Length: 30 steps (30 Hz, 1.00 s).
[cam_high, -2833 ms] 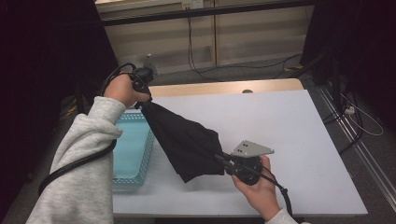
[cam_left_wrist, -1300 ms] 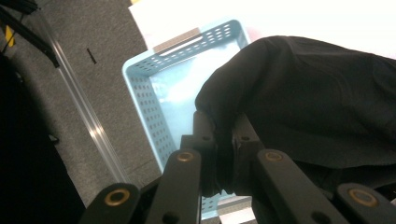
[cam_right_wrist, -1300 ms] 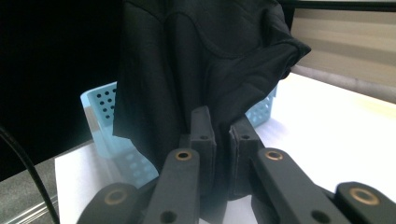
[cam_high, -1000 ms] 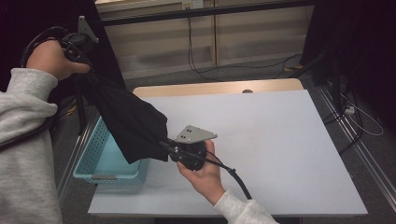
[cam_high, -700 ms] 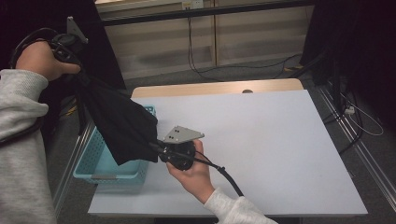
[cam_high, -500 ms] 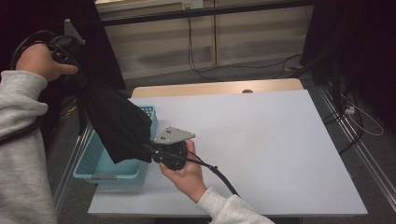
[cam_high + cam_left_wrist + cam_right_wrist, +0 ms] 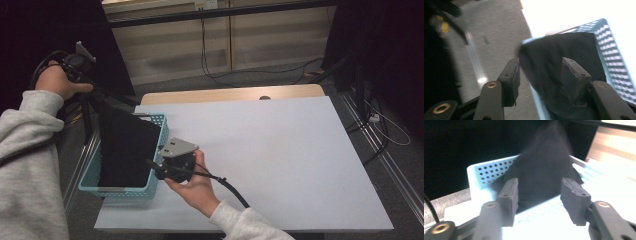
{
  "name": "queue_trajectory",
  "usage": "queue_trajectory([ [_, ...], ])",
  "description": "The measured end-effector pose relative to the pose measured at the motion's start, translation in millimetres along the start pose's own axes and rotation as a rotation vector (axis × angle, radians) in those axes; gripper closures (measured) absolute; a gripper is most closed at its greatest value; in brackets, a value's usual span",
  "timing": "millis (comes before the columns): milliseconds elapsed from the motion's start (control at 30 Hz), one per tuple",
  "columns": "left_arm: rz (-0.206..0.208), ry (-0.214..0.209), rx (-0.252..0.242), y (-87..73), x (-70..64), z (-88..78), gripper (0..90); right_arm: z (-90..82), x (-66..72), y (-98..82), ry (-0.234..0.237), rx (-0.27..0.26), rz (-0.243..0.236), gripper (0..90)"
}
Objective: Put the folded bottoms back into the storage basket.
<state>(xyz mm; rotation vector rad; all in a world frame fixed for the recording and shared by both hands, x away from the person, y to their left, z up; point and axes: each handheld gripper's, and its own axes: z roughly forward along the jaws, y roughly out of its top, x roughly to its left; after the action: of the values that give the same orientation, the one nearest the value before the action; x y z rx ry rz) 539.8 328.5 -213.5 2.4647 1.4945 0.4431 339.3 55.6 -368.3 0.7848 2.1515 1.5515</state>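
Since the black cloth point(image 7: 125, 150) slumps limp and light into the blue basket point(image 7: 120, 191), regrip a bunched edge; left gripper point(image 7: 540, 75) and right gripper point(image 7: 539, 195) have just been opening, nothing pinched.

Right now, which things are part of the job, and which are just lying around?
Part of the job:
- black cloth, in the basket
- light blue perforated plastic basket
- left gripper, jaws just opened
- right gripper, jaws just opened

Just lying about:
- white table
- black cables on the floor
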Motion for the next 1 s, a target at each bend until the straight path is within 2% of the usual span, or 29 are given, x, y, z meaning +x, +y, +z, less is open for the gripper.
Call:
queue_trajectory([
  [67, 0.007, -0.017, -0.023, -7.2, -5.6, 6.1, 39.8, -11.1, -6.8, -5.1, -0.025, 0.013, -0.004, 40.8],
  [100, 0.001, -0.043, -0.028, -10.4, -7.7, 8.5, 37.6, -16.4, -10.0, -8.2, -0.037, 0.014, -0.014, 39.1],
  [167, -0.006, -0.052, -0.033, -16.2, -12.2, 14.5, 34.9, -25.5, -17.2, -14.1, -0.053, 0.024, -0.003, 36.5],
  [267, -0.009, -0.094, -0.038, -23.3, -18.0, 25.6, 32.1, -37.1, -28.7, -21.2, -0.062, 0.024, 0.020, 34.1],
  [367, 0.004, -0.107, -0.042, -29.5, -24.8, 37.0, 31.2, -47.2, -37.2, -27.6, -0.082, 0.031, 0.026, 32.6],
  [533, 0.019, -0.156, -0.047, -39.2, -36.7, 56.7, 30.4, -60.8, -50.4, -40.4, -0.101, 0.037, 0.039, 29.1],
  [633, 0.016, -0.184, -0.056, -45.8, -41.9, 68.2, 31.8, -67.4, -59.2, -48.6, -0.125, 0.055, 0.045, 27.5],
  [700, 0.008, -0.197, -0.062, -51.4, -44.4, 77.2, 36.8, -71.6, -65.0, -54.1, -0.132, 0.061, 0.057, 27.0],
  [800, 0.006, -0.204, -0.074, -60.2, -46.8, 92.4, 39.3, -78.9, -71.8, -62.1, -0.147, 0.063, 0.059, 26.1],
  [900, 0.001, -0.227, -0.083, -69.8, -50.6, 108.7, 45.8, -85.5, -78.2, -70.4, -0.162, 0.074, 0.072, 24.8],
  [1000, 0.000, -0.235, -0.075, -80.3, -54.5, 126.5, 47.3, -92.1, -84.3, -78.2, -0.180, 0.076, 0.085, 24.6],
])
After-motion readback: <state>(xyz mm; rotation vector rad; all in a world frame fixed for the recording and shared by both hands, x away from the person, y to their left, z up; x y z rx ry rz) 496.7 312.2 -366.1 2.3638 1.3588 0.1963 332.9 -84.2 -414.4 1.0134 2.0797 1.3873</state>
